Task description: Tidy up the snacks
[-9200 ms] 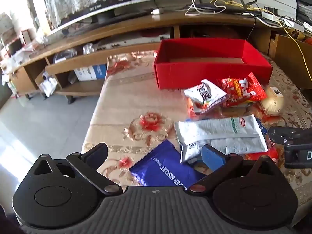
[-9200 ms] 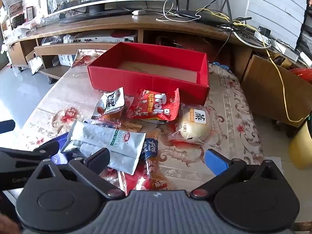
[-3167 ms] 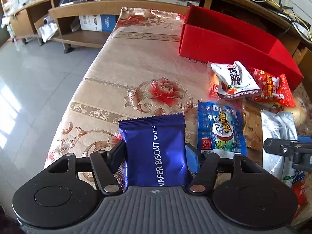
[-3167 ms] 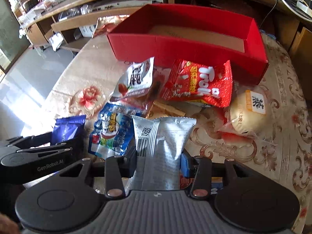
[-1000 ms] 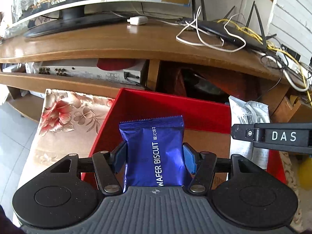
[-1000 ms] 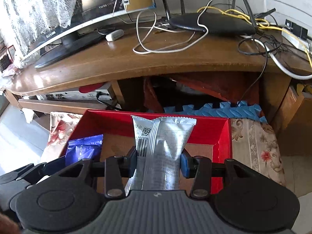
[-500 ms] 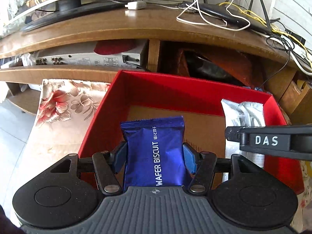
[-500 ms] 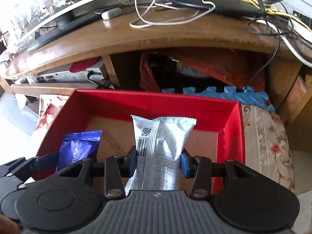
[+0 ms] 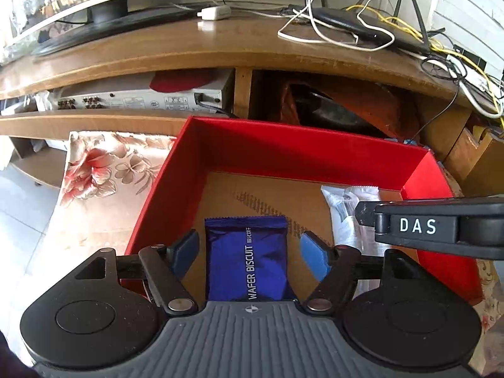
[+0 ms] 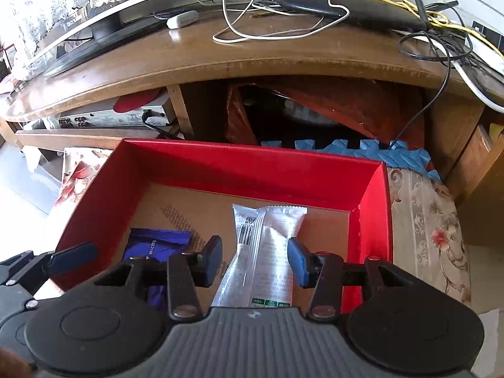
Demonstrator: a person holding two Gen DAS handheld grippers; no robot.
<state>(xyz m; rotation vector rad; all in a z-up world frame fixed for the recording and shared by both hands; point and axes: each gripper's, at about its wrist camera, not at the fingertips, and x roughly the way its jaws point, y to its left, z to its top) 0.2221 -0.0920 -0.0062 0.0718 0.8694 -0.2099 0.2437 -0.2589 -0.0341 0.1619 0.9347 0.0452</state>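
A red cardboard box (image 9: 299,154) (image 10: 245,170) fills the middle of both views. Over its left part my left gripper (image 9: 249,252) has its jaws opening. The blue wafer biscuit packet (image 9: 249,258) (image 10: 157,245) lies between the pads on the brown box floor, with a gap on each side. To its right my right gripper (image 10: 255,260) also has its jaws opening. The silver packet (image 10: 264,252) (image 9: 346,217) slants down to the box floor between them, clear of the left pad. In the left wrist view the right gripper's black side (image 9: 425,226) crosses over the silver packet.
A wooden TV stand (image 9: 220,50) runs right behind the box, with a TV base, a router (image 10: 349,8) and loose cables on top. A silver receiver (image 9: 141,100) sits on its shelf. The floral tablecloth (image 9: 104,170) shows left and right of the box, and a blue foam mat (image 10: 393,154) lies behind.
Both pairs of jaws have spread off their packets. The blue packet and the silver packet have dropped lower into the red box, and both grippers have sunk slightly toward it.
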